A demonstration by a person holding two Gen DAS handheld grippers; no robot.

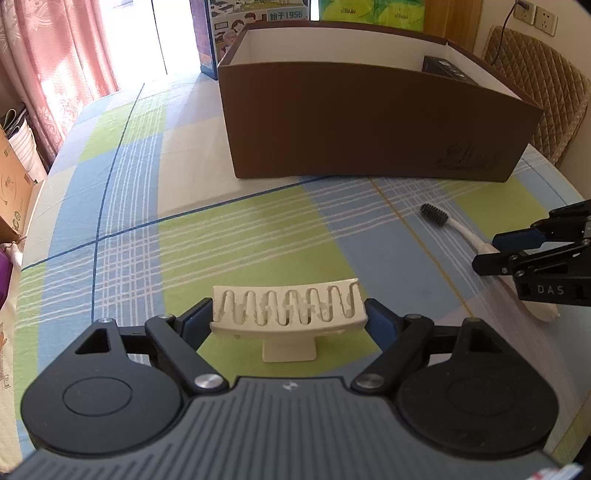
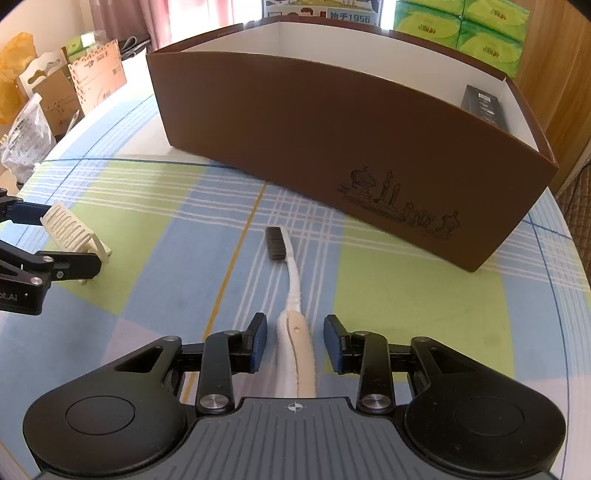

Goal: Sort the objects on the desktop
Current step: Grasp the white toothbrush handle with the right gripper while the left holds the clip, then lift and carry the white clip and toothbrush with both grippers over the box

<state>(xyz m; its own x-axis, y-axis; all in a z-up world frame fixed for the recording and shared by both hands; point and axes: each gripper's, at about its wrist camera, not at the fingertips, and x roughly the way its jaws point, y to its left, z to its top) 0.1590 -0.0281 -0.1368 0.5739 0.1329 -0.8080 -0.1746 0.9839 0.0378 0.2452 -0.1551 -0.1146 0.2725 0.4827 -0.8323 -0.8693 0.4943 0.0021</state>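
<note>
Window: bright daylight behind pink patterned curtains (image 1: 55, 62)
Table: round, under a blue, green and white checked cloth (image 1: 122, 206)
Chair: tan quilted backrest (image 1: 543, 99)
Wall: cream, white sockets (image 1: 535, 16)
Panel: wooden (image 2: 554, 66)

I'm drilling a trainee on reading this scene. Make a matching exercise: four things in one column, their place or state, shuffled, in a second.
Things:
1. soap dish
2. toothbrush
3. black packet
4. brown box

Places or states:
A. inside the box, at its right end
B. lying on the cloth, handle between open fingers
C. standing open-topped on the table
D. clamped at both ends by the left gripper

Pairs: 1-D, 2-B, 3-A, 4-C
</note>
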